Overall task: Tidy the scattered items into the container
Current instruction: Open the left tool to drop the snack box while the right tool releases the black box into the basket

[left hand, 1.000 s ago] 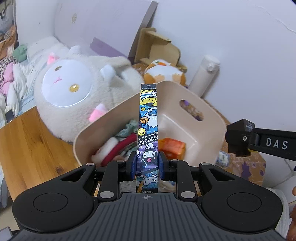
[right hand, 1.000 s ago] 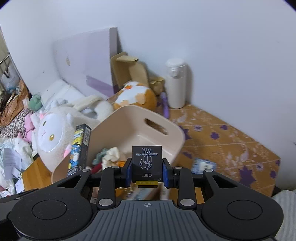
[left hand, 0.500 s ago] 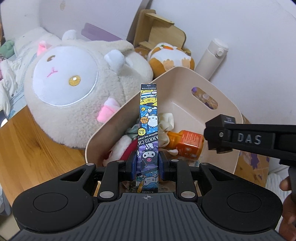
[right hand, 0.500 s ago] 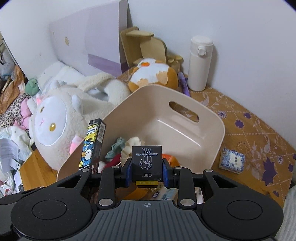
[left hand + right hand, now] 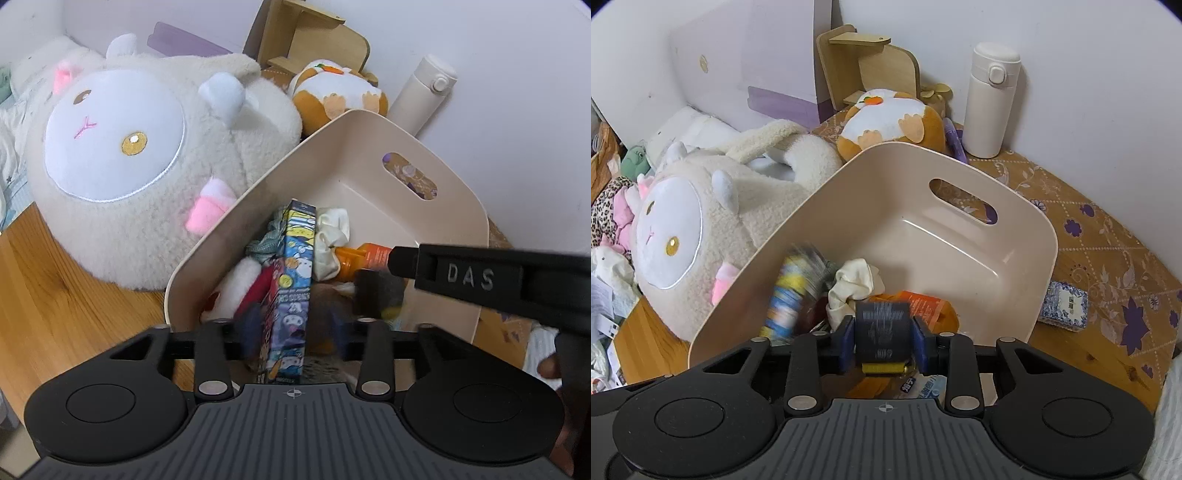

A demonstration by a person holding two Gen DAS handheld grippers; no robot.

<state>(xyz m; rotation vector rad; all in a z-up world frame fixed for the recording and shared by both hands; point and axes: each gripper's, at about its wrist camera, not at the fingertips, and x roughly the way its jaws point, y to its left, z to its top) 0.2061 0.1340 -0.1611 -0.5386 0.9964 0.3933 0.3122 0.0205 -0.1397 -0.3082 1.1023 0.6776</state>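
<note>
Both grippers have dropped closer over the beige container [image 5: 960, 236] since the earlier frames, and their jaws have just been opening. L gripper [image 5: 291, 325]: jaws parted wide, blue pads blurred; the tall cartoon-print box [image 5: 291, 280] stands between them but leans to the left, no longer clamped, its lower end inside the bin next to a red-and-white soft item [image 5: 243, 284]. R gripper [image 5: 882, 341]: pads stand just beside a small black box [image 5: 882, 332] w/ a yellow edge; box is blurred, with a slight gap at each side, so the grip is let go. In the R view the cartoon-print box [image 5: 792, 295] shows as a blurred streak by the bin's left wall. Bin contents: a white cloth [image 5: 855, 286], an orange bottle [image 5: 365, 258], a teal cloth [image 5: 264, 247]. Outside the bin: a large white plush [image 5: 140, 166] touching its left wall, an orange-white plush [image 5: 890, 122] behind it, a white flask [image 5: 991, 99] upright at the wall, a small blue-patterned packet [image 5: 1063, 302] on the floral mat [image 5: 1108, 258] to the right.
</note>
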